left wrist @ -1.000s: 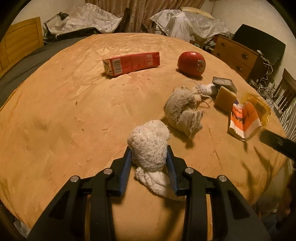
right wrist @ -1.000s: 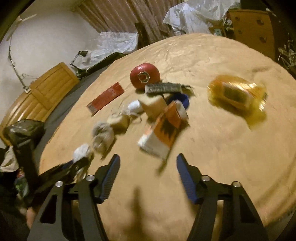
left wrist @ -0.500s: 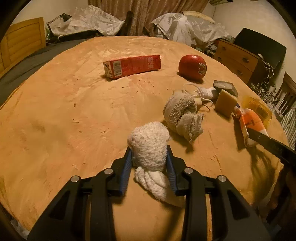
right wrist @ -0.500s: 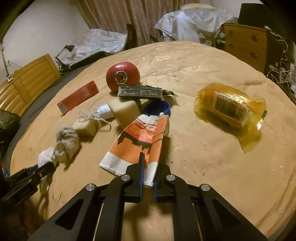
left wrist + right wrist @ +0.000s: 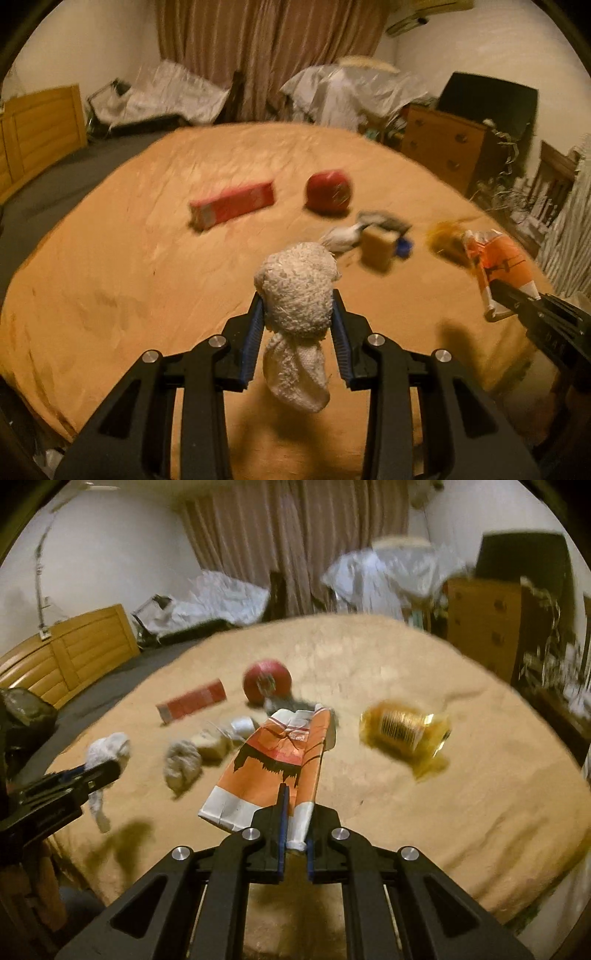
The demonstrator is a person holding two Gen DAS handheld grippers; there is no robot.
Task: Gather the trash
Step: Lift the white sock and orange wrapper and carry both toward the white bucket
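Cluttered bedroom, tan fuzzy blanket-covered bed (image 5: 110, 280) carrying all the junk. Left gripper (image 5: 297, 325) is pinching a white wadded knit cloth (image 5: 297, 291), which hangs off the surface near the bed's front edge. Right gripper (image 5: 295, 830) is clamped on the corner of a flattened orange-and-white paper carton (image 5: 273, 768), with most of it sticking out forward toward the bed's middle. That grip looks thin, so the person should probably keep both squeezes firm and carry slow, without swinging, or the carton may slip. No bin is visible. Still on the bed: a long red cardboard box (image 5: 232, 203), a crumpled yellow plastic wrapper (image 5: 404, 729) and a grey wadded rag (image 5: 183, 766).
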